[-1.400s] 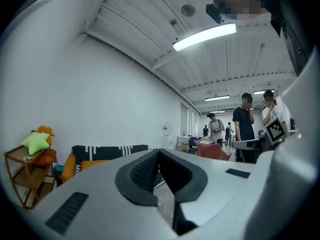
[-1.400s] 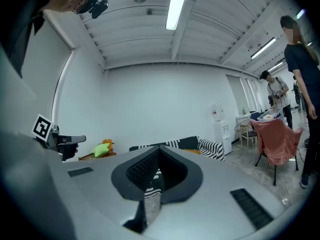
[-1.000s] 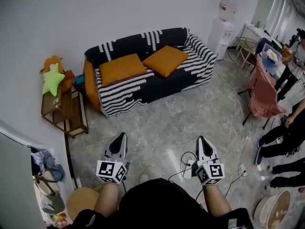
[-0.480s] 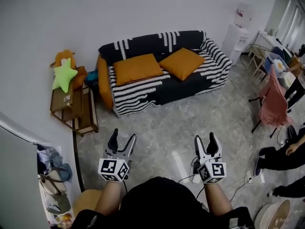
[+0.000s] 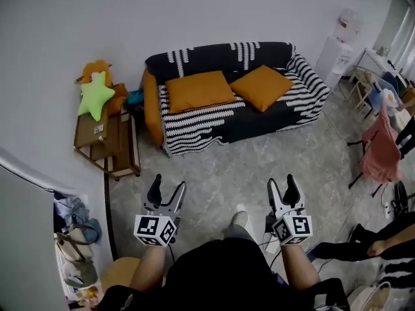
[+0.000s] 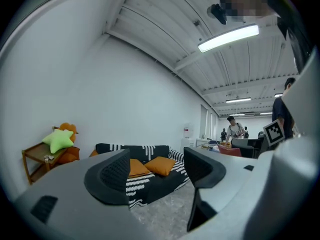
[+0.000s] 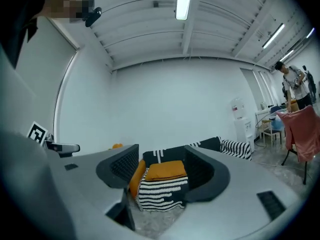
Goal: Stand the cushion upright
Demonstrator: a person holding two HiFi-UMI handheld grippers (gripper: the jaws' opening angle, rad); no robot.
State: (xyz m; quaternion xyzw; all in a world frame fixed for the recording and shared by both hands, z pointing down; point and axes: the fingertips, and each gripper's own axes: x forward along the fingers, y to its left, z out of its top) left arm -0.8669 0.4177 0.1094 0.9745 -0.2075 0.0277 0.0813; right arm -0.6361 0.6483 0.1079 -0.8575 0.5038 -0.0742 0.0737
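Note:
Two orange cushions lie flat on the seat of a black-and-white striped sofa (image 5: 194, 118) across the floor: the left cushion (image 5: 198, 91) and the right cushion (image 5: 261, 87). My left gripper (image 5: 168, 185) and right gripper (image 5: 283, 182) are held level over the grey floor, well short of the sofa. Both have just opened their jaws and hold nothing. Between the jaws of the left gripper (image 6: 156, 171) both cushions show far off, the left cushion (image 6: 136, 167) and the right cushion (image 6: 161, 165). Between those of the right gripper (image 7: 161, 170) sits the left cushion (image 7: 165, 171).
A wooden side table (image 5: 104, 148) with a green star pillow (image 5: 95, 96) stands left of the sofa. A water dispenser (image 5: 340, 41) and a chair draped in pink cloth (image 5: 381, 151) are at the right. People (image 5: 363, 248) stand at the lower right. Bags (image 5: 71, 232) hang at the left.
Both grippers went from shut to open. I have moved forward, so the sofa now sits lower and further right in the head view.

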